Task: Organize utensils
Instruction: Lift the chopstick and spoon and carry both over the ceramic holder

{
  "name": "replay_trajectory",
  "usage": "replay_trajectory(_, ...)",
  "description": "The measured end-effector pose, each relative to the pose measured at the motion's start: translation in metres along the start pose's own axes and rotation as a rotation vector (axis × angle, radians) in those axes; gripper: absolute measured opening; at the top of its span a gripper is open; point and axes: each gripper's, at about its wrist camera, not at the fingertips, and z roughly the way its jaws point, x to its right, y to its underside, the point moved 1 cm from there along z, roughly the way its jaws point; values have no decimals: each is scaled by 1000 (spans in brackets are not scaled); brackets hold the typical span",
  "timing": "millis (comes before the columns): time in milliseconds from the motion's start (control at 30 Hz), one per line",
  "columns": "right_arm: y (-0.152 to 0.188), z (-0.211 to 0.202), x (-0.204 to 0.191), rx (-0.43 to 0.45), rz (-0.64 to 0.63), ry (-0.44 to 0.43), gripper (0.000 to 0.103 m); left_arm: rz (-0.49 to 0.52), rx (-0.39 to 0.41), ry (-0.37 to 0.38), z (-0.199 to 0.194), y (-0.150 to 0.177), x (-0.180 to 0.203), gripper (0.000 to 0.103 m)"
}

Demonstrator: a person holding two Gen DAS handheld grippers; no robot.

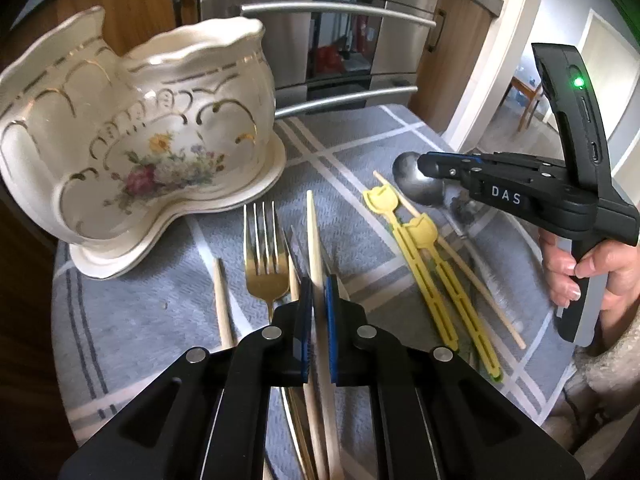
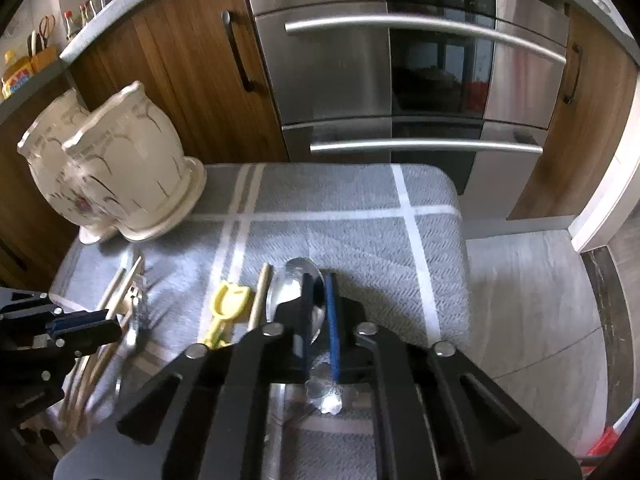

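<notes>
Nothing has gone into the cream ceramic two-lobed holder with gold trim and a painted flower bouquet as far as I can see — no handle sticks above its wavy rim, though its inside is hidden from both of my cameras. It stands on its matching saucer at the far left of the grey cloth with pale stripes, well apart from most of the cutlery. My left gripper has its blue pads closed on a pale wooden chopstick, which runs up between them; the gold metal fork lies just beside it on the cloth, and another wooden stick lies further left. My right gripper is pinched down on the shiny steel spoon, its bowl pointing away from me and the decorated handle end glinting below the pads. Still loose on the cloth are the pair of yellow plastic training chopsticks with tulip-shaped tops and a thin wooden chopstick crossing under them. So I judge the job barely begun — two pieces gripped, none stowed, and the rest of the pile waiting.
</notes>
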Motion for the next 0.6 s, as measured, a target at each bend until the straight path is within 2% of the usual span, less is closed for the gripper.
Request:
replay_trajectory(333, -4, -60, -12, 134, -8, -5, 1, 16, 114, 26, -53, 3, -4, 7)
replay_trajectory(600, -13, -111, -32, 272, -63, 15, 1, -1, 222, 9, -99, 2, -20, 7)
